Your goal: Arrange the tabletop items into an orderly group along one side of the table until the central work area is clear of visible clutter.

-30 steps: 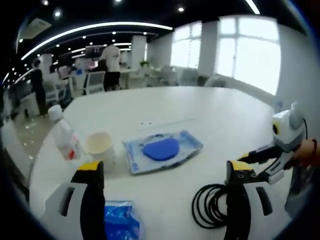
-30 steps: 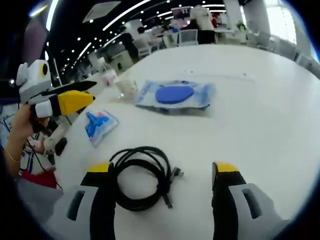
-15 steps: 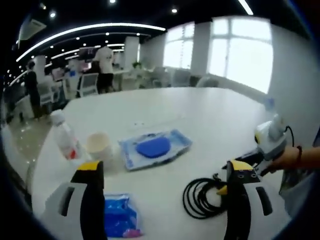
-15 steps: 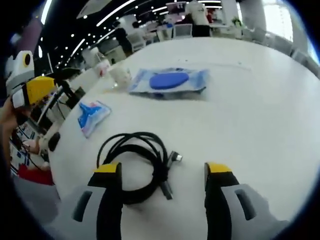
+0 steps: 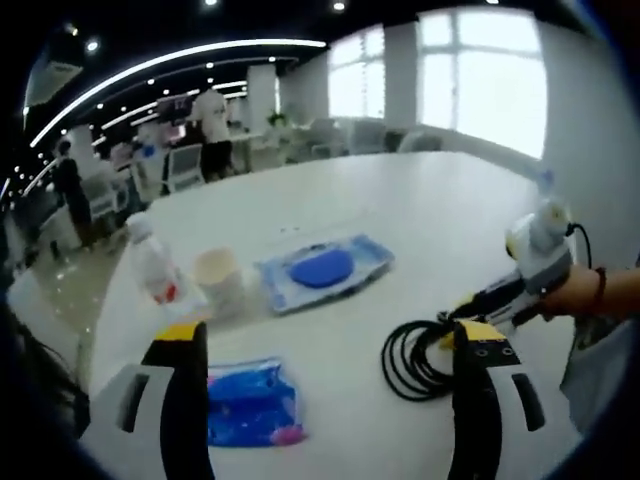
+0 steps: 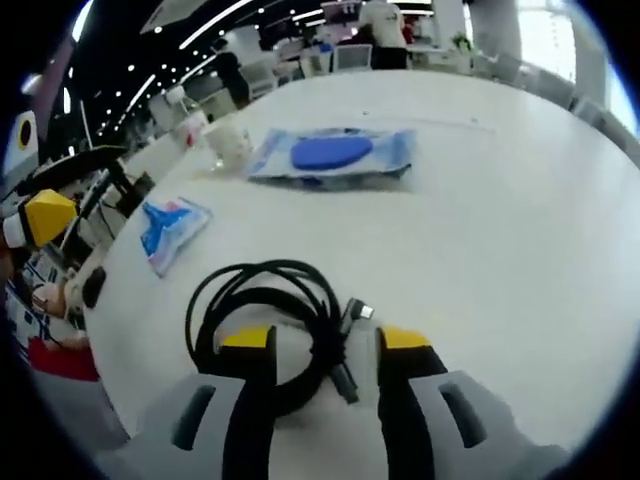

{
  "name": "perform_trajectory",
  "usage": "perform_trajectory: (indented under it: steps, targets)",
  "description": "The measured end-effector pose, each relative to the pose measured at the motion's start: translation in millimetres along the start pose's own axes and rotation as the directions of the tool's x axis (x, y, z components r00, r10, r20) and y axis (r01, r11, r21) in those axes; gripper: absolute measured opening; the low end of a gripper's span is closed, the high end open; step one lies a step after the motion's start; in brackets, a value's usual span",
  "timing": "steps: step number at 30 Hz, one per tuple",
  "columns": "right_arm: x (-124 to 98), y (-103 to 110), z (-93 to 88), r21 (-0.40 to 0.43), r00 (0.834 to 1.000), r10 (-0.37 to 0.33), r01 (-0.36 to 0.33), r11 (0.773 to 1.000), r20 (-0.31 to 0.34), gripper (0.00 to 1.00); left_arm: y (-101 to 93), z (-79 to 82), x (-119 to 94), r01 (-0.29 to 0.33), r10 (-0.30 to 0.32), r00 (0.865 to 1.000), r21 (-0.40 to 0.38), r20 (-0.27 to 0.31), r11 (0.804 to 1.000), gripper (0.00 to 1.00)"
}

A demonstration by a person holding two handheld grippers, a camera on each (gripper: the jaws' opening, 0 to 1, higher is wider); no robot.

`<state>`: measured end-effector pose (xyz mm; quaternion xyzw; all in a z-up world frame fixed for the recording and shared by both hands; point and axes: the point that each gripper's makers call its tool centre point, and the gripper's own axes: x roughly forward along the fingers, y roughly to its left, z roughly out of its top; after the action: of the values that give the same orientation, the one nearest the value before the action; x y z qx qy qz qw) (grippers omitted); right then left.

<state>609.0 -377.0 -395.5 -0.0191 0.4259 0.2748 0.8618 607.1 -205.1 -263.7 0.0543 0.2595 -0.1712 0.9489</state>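
**Right gripper closing in on the cable**

The cable [image 6: 268,325] lies coiled near the table's [image 6: 500,220] near edge, one side of the coil between the right gripper's [image 6: 315,338] part-open jaws. Pinch several strands together, clear of the plug, so the coil lifts whole. The left gripper [image 5: 330,340] hangs wide open above the blue packet [image 5: 250,402]

I count one coiled black cable [image 6: 268,318], one bottle [image 5: 156,270], one cup [image 5: 220,280], two blue packets [image 5: 322,270] [image 5: 248,402]
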Motion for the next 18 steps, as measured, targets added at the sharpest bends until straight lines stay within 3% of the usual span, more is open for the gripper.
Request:
perform_trajectory:
  steps: [5,6,12,18]
  targets:
    - [1.6,-8.8,-6.2,-0.063,0.997,-0.070,0.067,0.996,-0.034,0.17,11.4,5.0,-11.2,-0.049,0.048,0.998,0.015,0.034,0.999,0.98]
    - [4.2,-8.8,-6.7,-0.027,0.997,-0.074,0.073,0.997,-0.027,0.16,11.4,4.6,-13.7,-0.050,0.049,0.998,0.024,0.036,0.998,0.98]
    - [4.9,-9.5,-5.4,-0.027,0.996,-0.088,0.088,0.996,-0.027,0.14,11.3,7.5,-19.0,-0.045,0.043,0.997,0.036,0.056,0.998,0.97]
    - [5.1,-11.2,-3.8,0.033,0.996,-0.084,0.085,0.996,-0.021,0.11,12.2,3.4,-21.8,-0.041,0.039,0.998,0.030,0.059,0.999,0.99]
